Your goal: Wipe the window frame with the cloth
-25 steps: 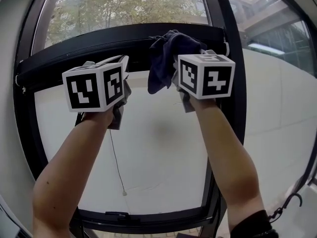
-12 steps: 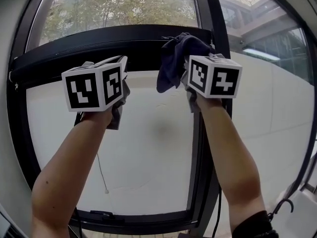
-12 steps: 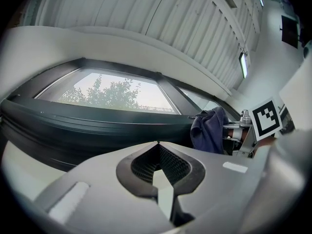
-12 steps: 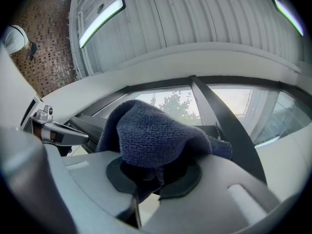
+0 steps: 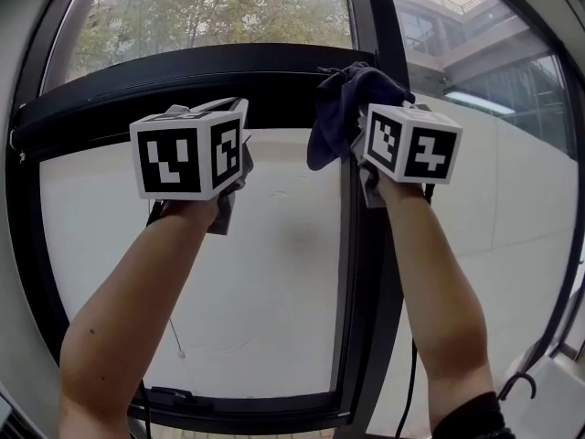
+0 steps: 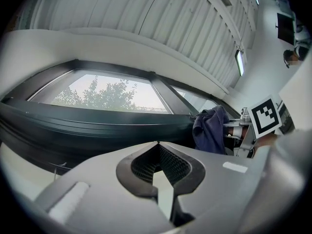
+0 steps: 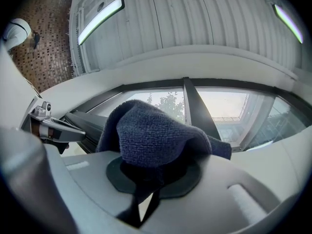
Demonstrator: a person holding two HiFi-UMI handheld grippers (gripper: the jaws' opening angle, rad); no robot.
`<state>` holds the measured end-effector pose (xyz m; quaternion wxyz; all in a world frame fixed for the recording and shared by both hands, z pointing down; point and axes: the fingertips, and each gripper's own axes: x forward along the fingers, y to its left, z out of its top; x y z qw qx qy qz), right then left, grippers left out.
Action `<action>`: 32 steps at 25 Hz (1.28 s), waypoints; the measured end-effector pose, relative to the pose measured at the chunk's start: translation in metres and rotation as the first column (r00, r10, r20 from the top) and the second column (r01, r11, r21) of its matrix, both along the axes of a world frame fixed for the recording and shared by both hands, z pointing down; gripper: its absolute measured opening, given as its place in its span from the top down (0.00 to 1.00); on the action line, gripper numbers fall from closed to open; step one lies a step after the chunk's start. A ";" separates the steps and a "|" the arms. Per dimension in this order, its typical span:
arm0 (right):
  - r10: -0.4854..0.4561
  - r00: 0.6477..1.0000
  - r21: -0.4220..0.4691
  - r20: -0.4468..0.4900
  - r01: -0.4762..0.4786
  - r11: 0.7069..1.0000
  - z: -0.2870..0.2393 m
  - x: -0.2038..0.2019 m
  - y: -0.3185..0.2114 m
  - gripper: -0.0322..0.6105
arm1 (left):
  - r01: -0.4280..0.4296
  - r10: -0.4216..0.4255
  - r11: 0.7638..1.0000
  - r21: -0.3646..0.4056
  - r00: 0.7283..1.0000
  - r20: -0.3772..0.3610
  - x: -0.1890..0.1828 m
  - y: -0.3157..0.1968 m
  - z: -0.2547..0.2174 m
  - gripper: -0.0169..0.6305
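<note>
Cloth first: it's dark blue, bunched up and pinched in the right gripper. The jaws are closed down on a fold of it, and the rest flops over the top of them and hangs off to the left side. We've got it up at the black window frame, right in the corner where the crossbar meets the upright. From the head view it looks pressed against the frame there, but we can't swear it's touching.

Both our forearms are bare and reach up and forward. The right forearm comes up from the lower right, almost straight along the upright, with its marker cube just under the cloth. The left forearm angles in from the lower left.

The left gripper sits a bit below the crossbar in front of the white lower pane, well apart from the cloth. Its jaws are closed tip to tip with nothing in them; only the notch in the pads shows as a gap.

Trees show through the upper glass, and a thin cord hangs in front of the lower pane.
</note>
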<state>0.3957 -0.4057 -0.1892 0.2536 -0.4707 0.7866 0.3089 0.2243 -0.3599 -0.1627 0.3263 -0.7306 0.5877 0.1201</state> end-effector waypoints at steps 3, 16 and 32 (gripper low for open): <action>0.005 1.000 -0.002 0.006 -0.005 1.000 0.003 0.009 0.000 0.88 | -0.014 0.014 1.000 -0.006 1.000 0.017 0.014 -0.003 0.003 0.98; 0.015 1.000 -0.026 0.011 -0.014 1.000 0.006 0.013 0.002 0.88 | -0.069 0.069 0.998 0.009 0.997 0.035 0.035 -0.012 -0.005 0.98; 0.098 0.990 -0.078 -0.097 -0.106 0.991 0.043 0.000 -0.028 0.88 | -0.148 0.155 0.985 -0.094 0.985 0.079 0.057 -0.051 0.050 0.98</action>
